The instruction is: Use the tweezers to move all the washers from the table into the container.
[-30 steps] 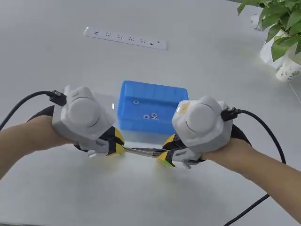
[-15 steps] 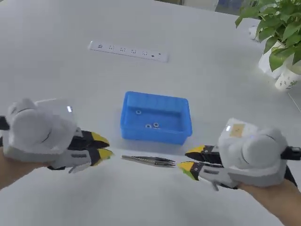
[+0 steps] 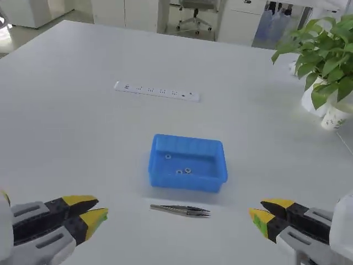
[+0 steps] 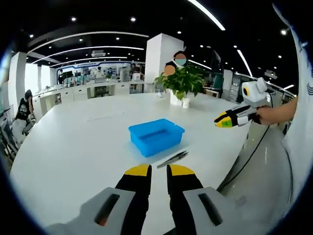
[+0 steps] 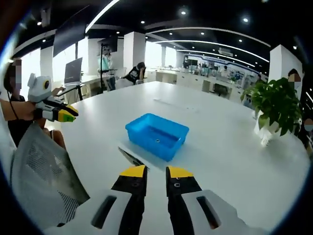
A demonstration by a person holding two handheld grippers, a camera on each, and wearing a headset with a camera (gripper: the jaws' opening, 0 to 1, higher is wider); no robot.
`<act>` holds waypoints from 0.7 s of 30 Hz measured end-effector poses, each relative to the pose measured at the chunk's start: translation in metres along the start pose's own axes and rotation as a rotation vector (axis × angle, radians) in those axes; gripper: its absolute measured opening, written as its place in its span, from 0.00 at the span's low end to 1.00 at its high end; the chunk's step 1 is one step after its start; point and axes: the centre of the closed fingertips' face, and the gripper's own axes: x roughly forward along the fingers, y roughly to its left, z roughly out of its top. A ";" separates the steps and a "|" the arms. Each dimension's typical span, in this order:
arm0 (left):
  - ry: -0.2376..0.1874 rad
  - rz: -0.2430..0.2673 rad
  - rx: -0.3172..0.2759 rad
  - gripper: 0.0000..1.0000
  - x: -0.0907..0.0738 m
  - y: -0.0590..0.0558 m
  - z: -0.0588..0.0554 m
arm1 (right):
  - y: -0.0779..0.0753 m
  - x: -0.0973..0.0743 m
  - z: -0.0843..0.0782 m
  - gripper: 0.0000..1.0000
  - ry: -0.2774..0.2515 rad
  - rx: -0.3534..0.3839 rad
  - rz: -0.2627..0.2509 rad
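Table (image 3: 71, 83): white and wide. No loose washer shows on it, though one that small could escape these pictures.
Power strip (image 3: 157, 91): far, centre; not your concern.
Container (image 3: 186, 182): blue, open-topped, upright, mid-table.
Left gripper (image 3: 91, 208): near left, well apart from the tweezers. Jaws a narrow gap apart, holding nothing.
Right gripper (image 3: 265, 211): near right, also narrowly parted and empty.
Tweezers (image 3: 180, 209): flat on the table just near of the container, lying left to right. Arms close together, nothing between them; exact gap too fine to tell.
Washers (image 3: 187, 170): three, on the container floor.
Step (judged): final check. Scan the table around the container. If a washer turns up, take the tweezers mid-body, squeeze gently, and release only above the container.
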 end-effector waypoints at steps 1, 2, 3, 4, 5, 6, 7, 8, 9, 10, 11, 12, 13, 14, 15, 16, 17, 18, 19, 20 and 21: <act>-0.009 -0.004 -0.011 0.22 -0.001 -0.004 0.002 | 0.004 -0.004 0.005 0.17 -0.031 0.017 0.006; -0.015 -0.012 -0.015 0.24 -0.002 -0.010 0.004 | 0.011 -0.010 0.011 0.18 -0.066 0.048 0.014; -0.015 -0.013 -0.015 0.25 -0.003 -0.014 0.005 | 0.015 -0.015 0.011 0.19 -0.069 0.041 0.014; -0.019 -0.011 -0.009 0.26 -0.004 -0.019 0.006 | 0.018 -0.018 0.011 0.19 -0.068 0.036 0.014; -0.018 -0.016 -0.008 0.26 -0.004 -0.024 0.007 | 0.021 -0.021 0.010 0.20 -0.067 0.024 0.011; -0.019 -0.022 -0.012 0.27 -0.004 -0.026 0.007 | 0.024 -0.024 0.009 0.21 -0.062 0.012 0.007; -0.024 -0.042 -0.031 0.29 -0.004 -0.034 0.007 | 0.028 -0.027 0.007 0.21 -0.057 0.006 0.004; -0.015 -0.051 -0.039 0.29 -0.005 -0.039 0.005 | 0.033 -0.031 0.003 0.21 -0.038 0.003 0.002; -0.010 -0.055 -0.034 0.28 -0.005 -0.043 0.004 | 0.035 -0.033 0.002 0.22 -0.034 -0.008 0.002; 0.002 -0.066 -0.020 0.29 -0.005 -0.049 0.000 | 0.039 -0.036 0.002 0.22 -0.035 -0.012 0.003; 0.012 -0.075 -0.017 0.29 -0.006 -0.053 -0.002 | 0.041 -0.038 0.003 0.24 -0.043 -0.007 0.005; 0.035 -0.099 -0.042 0.31 -0.007 -0.056 -0.008 | 0.045 -0.041 0.009 0.27 -0.088 0.036 0.015; 0.036 -0.104 -0.041 0.34 -0.008 -0.057 -0.009 | 0.046 -0.043 0.012 0.30 -0.109 0.051 0.015; 0.041 -0.109 -0.018 0.35 -0.007 -0.061 -0.010 | 0.047 -0.045 0.014 0.31 -0.125 0.054 0.015; 0.047 -0.111 0.000 0.36 -0.007 -0.063 -0.010 | 0.045 -0.047 0.013 0.31 -0.122 0.056 0.006; 0.048 -0.108 -0.002 0.36 -0.007 -0.065 -0.010 | 0.045 -0.048 0.011 0.31 -0.119 0.056 0.000; 0.048 -0.107 -0.004 0.36 -0.007 -0.065 -0.009 | 0.044 -0.048 0.009 0.31 -0.117 0.062 -0.004; 0.040 -0.105 -0.011 0.38 -0.007 -0.067 -0.008 | 0.044 -0.048 0.007 0.31 -0.115 0.073 -0.004; 0.031 -0.103 -0.014 0.39 -0.006 -0.069 -0.007 | 0.043 -0.049 0.003 0.31 -0.117 0.098 -0.007; 0.026 -0.098 -0.015 0.40 -0.006 -0.070 -0.005 | 0.043 -0.049 0.002 0.31 -0.120 0.112 -0.010; 0.023 -0.095 -0.016 0.42 -0.006 -0.071 -0.005 | 0.043 -0.050 0.000 0.31 -0.120 0.127 -0.011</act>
